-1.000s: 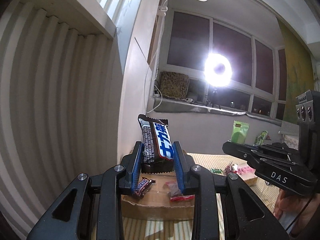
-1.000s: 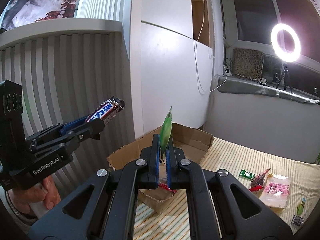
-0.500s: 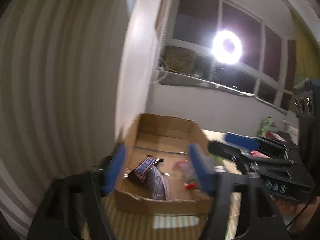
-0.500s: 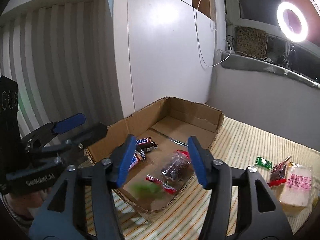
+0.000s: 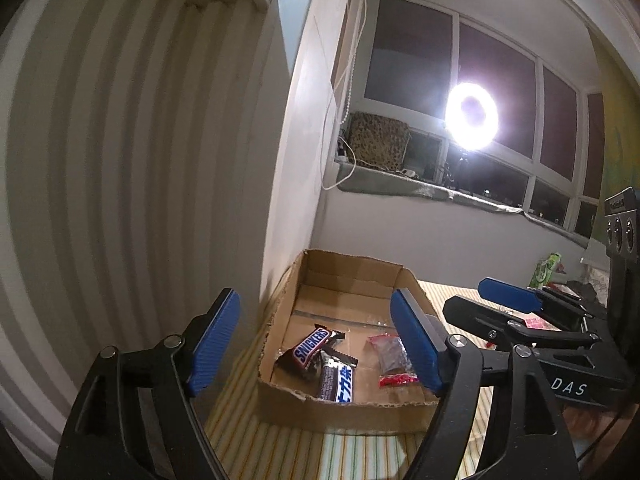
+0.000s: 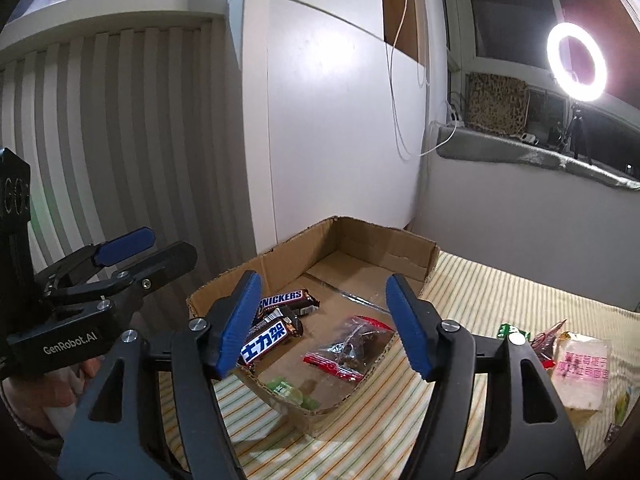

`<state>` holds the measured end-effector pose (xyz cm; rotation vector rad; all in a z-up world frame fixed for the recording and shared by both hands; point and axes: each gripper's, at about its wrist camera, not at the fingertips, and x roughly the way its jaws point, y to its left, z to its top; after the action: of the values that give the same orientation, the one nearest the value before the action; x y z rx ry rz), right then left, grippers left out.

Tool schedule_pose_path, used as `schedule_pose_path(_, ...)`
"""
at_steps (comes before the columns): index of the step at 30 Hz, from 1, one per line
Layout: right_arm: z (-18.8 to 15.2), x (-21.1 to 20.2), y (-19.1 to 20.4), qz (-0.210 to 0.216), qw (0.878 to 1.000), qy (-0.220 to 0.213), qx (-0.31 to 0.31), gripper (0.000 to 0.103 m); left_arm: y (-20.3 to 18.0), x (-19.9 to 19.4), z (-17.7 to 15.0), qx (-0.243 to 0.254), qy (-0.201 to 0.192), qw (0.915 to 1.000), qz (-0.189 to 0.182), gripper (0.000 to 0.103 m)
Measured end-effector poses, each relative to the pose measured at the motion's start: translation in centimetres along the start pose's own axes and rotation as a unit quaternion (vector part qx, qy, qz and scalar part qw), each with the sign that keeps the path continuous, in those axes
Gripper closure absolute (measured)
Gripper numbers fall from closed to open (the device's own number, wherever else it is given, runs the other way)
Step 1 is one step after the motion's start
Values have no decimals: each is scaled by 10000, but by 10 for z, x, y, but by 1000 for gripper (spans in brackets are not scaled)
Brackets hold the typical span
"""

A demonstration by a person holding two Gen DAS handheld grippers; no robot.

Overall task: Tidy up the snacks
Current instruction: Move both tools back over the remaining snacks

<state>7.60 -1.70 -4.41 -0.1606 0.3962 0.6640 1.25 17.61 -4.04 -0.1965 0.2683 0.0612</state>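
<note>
An open cardboard box lies on a striped cloth by the wall. In it are a Snickers bar, a second bar with Chinese lettering, a clear packet with red ends and a green packet at the near corner. My left gripper is open and empty above the box's near edge. My right gripper is open and empty above the box. Each gripper shows in the other's view.
Loose snacks lie on the cloth right of the box: a pale pink-printed pack, a small green packet and a dark red one. A green bag stands farther back. A ribbed wall and white cabinet stand close on the left.
Both grippers have opened. The left one dropped the Chinese-lettered bar into the box and the right one dropped the green packet into the box. Both views tilted down toward the box.
</note>
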Motion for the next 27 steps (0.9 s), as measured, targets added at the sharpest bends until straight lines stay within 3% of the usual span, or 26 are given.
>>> schedule_pose_path(7, -6, -22, -7, -233, 9994, -180, 175, 0, -8, -9, 2, 103, -29, 9998, 167, 24)
schedule_pose_path(13, -21, -49, -32, -900, 9955, -114, 263, 0, -35, -6, -2, 376, 60, 9992, 147, 24)
schedule_pose_path(19, -53, -93, -81, -1400, 9877, -112, 683, 0, -87, 4, -15, 699, 335, 9968, -176, 24)
schedule_pose_path(23, -82, -136, -130, -1950, 9745, -72, 1105, 0, -134, 12, -27, 954, 489, 9928, -542, 24)
schedule_pose_path(27, -109, -187, -175, -2640, 9533, 3, 1469, 0, -180, 17, -41, 1147, 658, 9860, -1020, 24)
